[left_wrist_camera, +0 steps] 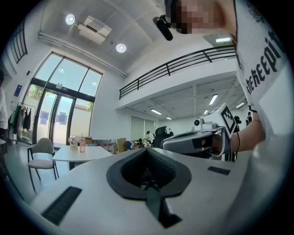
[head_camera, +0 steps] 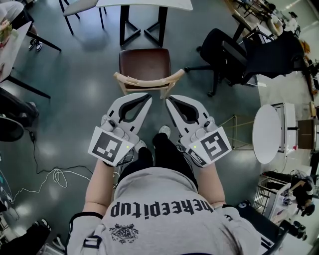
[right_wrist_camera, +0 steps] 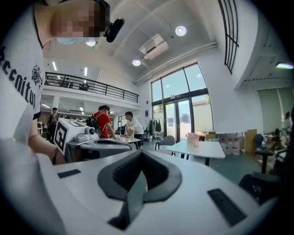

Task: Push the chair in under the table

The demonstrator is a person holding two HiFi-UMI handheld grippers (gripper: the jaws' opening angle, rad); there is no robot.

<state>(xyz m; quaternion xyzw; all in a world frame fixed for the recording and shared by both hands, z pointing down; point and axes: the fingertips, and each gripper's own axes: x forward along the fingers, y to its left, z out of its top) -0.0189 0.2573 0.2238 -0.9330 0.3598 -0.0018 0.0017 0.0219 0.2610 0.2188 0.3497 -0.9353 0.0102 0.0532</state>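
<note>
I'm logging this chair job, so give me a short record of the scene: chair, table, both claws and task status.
chair: wooden chair with dark brown seat and pale curved backrest, seat out in front of the table
table: white table on black legs, just beyond the chair
left claw: shut, empty, tip by the backrest
right claw: shut, empty, tip by the backrest
contact with backrest: cannot tell
status: chair not yet pushed in
</note>
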